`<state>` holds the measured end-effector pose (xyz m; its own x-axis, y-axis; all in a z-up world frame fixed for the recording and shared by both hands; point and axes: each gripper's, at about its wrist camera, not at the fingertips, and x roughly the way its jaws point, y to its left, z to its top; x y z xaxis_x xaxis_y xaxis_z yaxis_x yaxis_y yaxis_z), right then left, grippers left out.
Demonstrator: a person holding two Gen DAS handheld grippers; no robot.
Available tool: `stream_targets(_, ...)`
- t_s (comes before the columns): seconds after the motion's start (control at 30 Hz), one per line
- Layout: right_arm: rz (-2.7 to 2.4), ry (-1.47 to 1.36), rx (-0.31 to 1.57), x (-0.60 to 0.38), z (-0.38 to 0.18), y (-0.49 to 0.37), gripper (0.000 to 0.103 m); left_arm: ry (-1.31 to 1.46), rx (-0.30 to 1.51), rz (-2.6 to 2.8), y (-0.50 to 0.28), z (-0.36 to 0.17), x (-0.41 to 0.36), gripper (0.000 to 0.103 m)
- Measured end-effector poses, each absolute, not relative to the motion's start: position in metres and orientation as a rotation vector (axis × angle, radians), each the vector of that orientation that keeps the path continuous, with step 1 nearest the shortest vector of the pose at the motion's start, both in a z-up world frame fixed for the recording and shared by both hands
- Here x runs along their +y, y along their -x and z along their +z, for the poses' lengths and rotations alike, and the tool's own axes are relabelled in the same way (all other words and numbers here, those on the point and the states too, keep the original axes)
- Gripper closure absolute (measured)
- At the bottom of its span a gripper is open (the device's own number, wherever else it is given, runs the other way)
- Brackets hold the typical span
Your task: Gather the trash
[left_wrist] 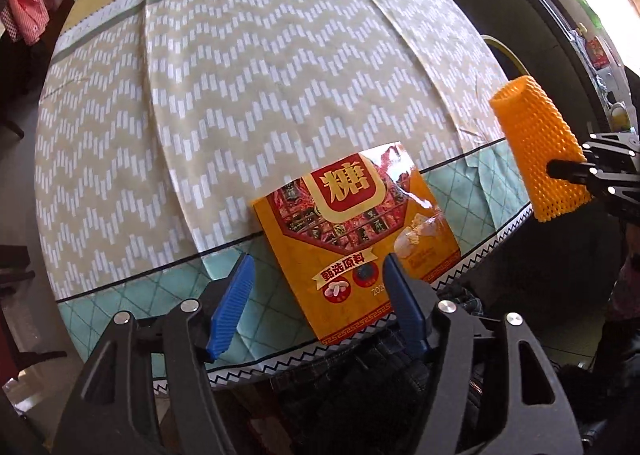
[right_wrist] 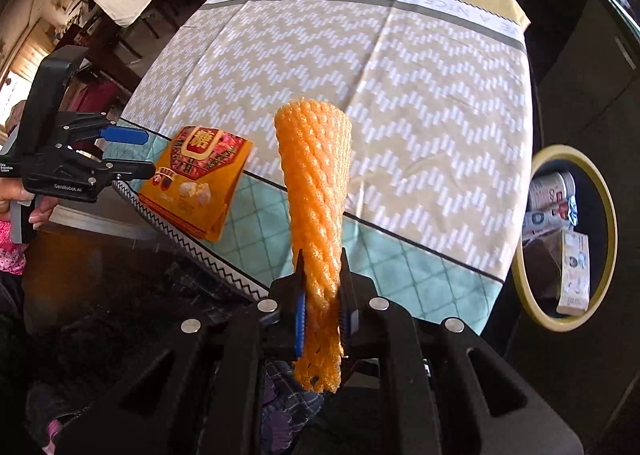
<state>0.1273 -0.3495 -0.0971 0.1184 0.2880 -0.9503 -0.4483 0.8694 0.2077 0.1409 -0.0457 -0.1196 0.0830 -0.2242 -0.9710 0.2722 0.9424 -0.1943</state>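
1. Now your right hand-held gripper (right_wrist: 322,329) is clamped narrow on the orange foam net sleeve (right_wrist: 316,191), its blue pads pressing the sleeve's lower end at the bottom centre of the right wrist view.
2. You hold the sleeve upright, its open top rising to mid-frame over the counter (right_wrist: 420,103) with the zigzag-patterned cloth.
3. Your left hand-held gripper (left_wrist: 316,301) stands fairly wide, and nothing is pressed between its blue pads.
4. Between those pads, in the lower centre of the left wrist view, lies the orange candy bag (left_wrist: 352,231); its right side passes behind the right pad (left_wrist: 404,307), but you cannot tell whether they touch.
5. That bag sits flat on the teal border at the counter's near edge, with one corner overhanging the edge.
6. At the right edge of the right wrist view you have the yellow-rimmed bin (right_wrist: 608,223), beside the counter, with cartons and boxes (right_wrist: 554,195) inside.
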Motion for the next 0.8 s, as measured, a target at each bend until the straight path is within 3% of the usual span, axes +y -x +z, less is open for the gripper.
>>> stream_targets(0.43,0.562,0.171,1.318,-0.344,-0.09,-0.118,0.087,0.085,1.616,-0.405,-0.118,-0.156,-0.053,0.041)
stream_targets(0.5,0.562,0.175,1.316,-0.342,-0.089,-0.117,0.087,0.09,1.596,-0.415,-0.113,-0.155,-0.052,0.049)
stream_targets(0.57,0.559,0.177,1.313,-0.341,-0.087,-0.117,0.087,0.099,1.576,-0.424,-0.113,-0.151,-0.051,0.07)
stream_targets(0.67,0.546,0.178,1.306,-0.343,-0.083,-0.117,0.087,0.083,1.543,-0.452,-0.111,-0.143,-0.056,0.093)
stream_targets(0.8,0.521,0.169,1.285,-0.353,-0.074,-0.117,0.087,0.076,1.507,-0.509,-0.11,-0.133,-0.069,0.098)
